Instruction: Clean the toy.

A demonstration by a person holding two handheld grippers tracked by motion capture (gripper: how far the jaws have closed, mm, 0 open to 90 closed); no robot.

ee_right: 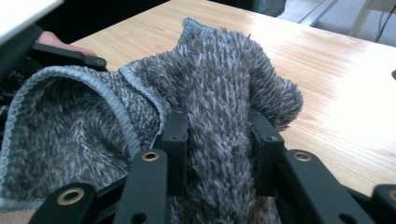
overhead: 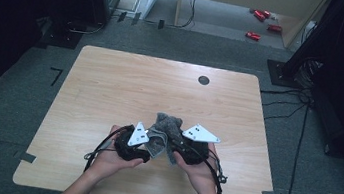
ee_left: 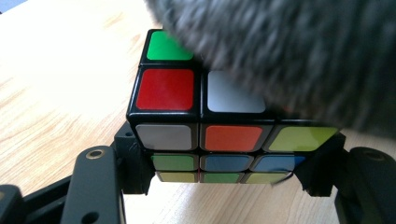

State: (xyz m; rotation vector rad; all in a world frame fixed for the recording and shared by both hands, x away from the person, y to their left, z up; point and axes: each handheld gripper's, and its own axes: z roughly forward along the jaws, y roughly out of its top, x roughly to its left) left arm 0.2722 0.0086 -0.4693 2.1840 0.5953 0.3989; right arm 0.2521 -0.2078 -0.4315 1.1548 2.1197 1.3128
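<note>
Draping the cube (ee_left: pixel 205 135), grey sock (ee_right: pixel 219 93) points lengthwise away from right claw (ee_right: pixel 219 140).

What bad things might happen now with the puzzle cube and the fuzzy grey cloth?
The left gripper pinches the puzzle cube only by its lowest layer, so it might twist or slip out. The fuzzy grey cloth already drapes over the cube's top and may hide it. The right gripper squeezes only a bunched fold, which might pull free.
</note>
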